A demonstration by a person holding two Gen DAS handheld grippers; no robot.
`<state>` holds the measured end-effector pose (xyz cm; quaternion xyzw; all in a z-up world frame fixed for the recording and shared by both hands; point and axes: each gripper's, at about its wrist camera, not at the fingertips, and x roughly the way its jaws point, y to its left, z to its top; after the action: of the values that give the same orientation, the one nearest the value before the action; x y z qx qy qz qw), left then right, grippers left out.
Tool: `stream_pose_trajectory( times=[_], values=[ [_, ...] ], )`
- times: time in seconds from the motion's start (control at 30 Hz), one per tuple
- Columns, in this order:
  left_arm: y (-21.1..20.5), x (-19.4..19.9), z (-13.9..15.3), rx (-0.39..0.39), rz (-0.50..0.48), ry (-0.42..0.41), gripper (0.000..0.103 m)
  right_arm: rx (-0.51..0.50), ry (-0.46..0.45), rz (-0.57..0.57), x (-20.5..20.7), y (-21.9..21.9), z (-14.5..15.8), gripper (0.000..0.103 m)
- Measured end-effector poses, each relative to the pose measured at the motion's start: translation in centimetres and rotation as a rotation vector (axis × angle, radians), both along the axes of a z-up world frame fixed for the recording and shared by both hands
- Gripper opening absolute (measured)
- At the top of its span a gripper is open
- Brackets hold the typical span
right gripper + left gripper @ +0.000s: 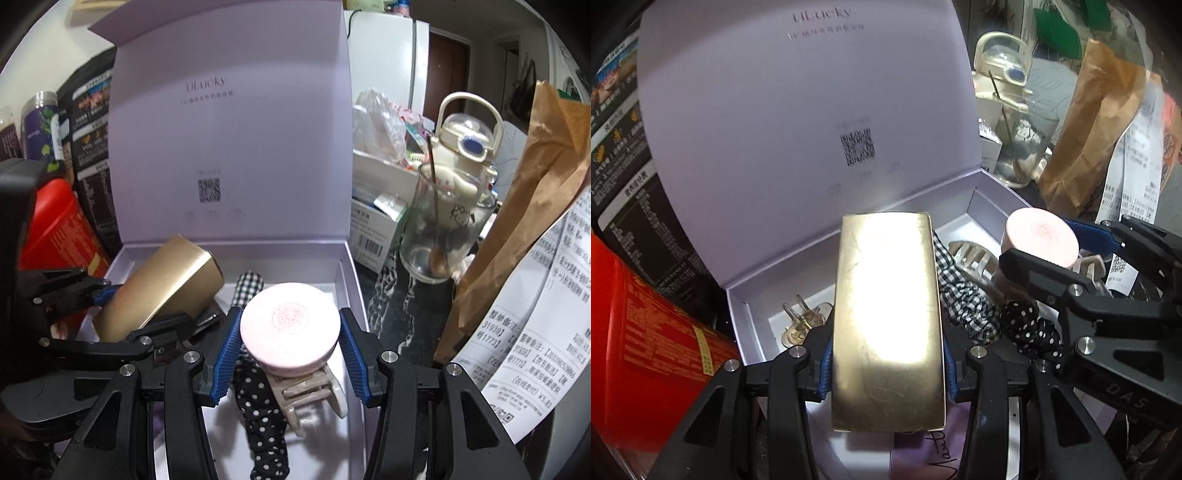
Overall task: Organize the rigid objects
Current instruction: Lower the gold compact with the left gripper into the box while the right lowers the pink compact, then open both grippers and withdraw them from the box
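My left gripper (888,369) is shut on a shiny gold rectangular case (886,314), its blue pads pressing both long sides. It hangs tilted over the left part of an open lavender gift box (738,295). My right gripper (290,350) is shut on a round pink compact (290,325), held above the box's (354,280) right part. Each wrist view shows the other tool: the right gripper (1071,251) with the compact (1039,238), and the left gripper (136,314) with the gold case (162,288). The box lid (229,147) stands upright behind.
The box holds a beige claw clip (306,391), a polka-dot band (266,417), gingham fabric (964,302) and gold hair clips (799,321). A red tin (646,332) stands left. A glass jar (436,229), a cream bottle (465,155), a brown paper bag (524,206) and a receipt (535,332) crowd the right.
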<state>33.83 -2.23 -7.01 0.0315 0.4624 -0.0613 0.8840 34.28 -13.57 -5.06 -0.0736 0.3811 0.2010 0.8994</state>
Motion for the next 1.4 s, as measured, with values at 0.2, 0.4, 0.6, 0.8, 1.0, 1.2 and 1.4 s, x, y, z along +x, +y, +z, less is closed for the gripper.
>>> stream_pose_trajectory(
  times=[0.2, 0.4, 0.6, 0.8, 1.0, 1.2, 1.4],
  values=[
    [-0.4, 0.1, -0.1, 0.013, -0.006, -0.001, 0.044, -0.008, -0.005, 0.002, -0.1, 0.0, -0.1, 0.051],
    [-0.3, 0.1, -0.1, 0.013, -0.005, 0.000, 0.044, -0.010, -0.004, 0.003, 0.0, 0.1, -0.1, 0.051],
    [-0.2, -0.3, 0.5, -0.010, -0.014, -0.013, 0.044, 0.013, 0.018, 0.002, -0.1, -0.3, 0.4, 0.052],
    [-0.2, -0.7, 1.4, -0.016, -0.020, -0.025, 0.044, 0.028, -0.003, -0.009, -0.3, -1.0, 1.3, 0.063],
    [0.0, -1.1, 2.4, -0.010, -0.005, -0.035, 0.047, 0.035, -0.008, -0.035, -0.6, -1.9, 2.1, 0.063],
    [0.7, -1.6, 3.8, -0.027, 0.024, -0.058, 0.067, 0.028, -0.019, -0.063, -1.6, -2.8, 3.3, 0.065],
    [0.2, -2.7, 5.5, -0.019, 0.028, -0.096, 0.087, -0.004, -0.028, -0.084, -2.5, -3.7, 4.3, 0.065]
  ],
)
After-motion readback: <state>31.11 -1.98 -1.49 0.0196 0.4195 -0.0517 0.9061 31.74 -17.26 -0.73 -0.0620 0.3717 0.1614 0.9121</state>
